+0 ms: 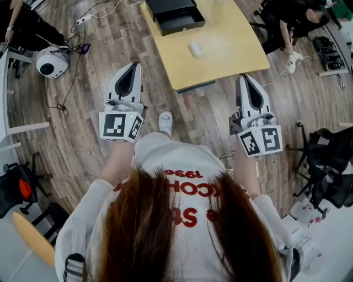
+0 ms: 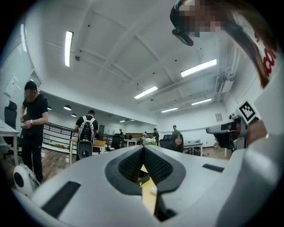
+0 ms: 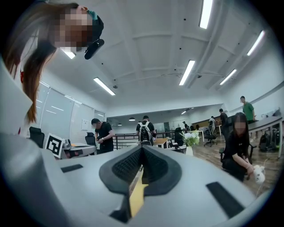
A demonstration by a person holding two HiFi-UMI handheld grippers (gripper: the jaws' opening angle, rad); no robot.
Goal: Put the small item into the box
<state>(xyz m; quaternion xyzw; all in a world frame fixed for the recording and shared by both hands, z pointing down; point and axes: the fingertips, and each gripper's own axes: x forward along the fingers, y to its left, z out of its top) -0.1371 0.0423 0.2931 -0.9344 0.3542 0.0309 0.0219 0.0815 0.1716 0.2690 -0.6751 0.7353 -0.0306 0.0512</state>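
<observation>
You hold both tools low in front of your body, noses aimed at the tabletop (image 1: 231, 52), which reads as a ready stance before any reach. The left gripper (image 1: 134, 66) has its jaws clenched together with nothing between them, and the right gripper (image 1: 245, 78) is the same, pads meeting and empty. Both hang over the wooden floor (image 1: 99, 82), short of the tabletop's near edge, so neither touches anything. Beyond that edge the small item (image 1: 195, 48) (a pale, stubby piece, too small to identify further) lies alone on the bare yellow surface, well apart from both sets of jaws and roughly between their two lines. The left gripper view shows it ahead, below the closed tips. Farther back, at the far edge, the black box (image 1: 175, 15) sits open-topped, probably placed so the item needs only a short carry. By my judgement the task has not begun: whichever jaws you choose must open before closing on the item
</observation>
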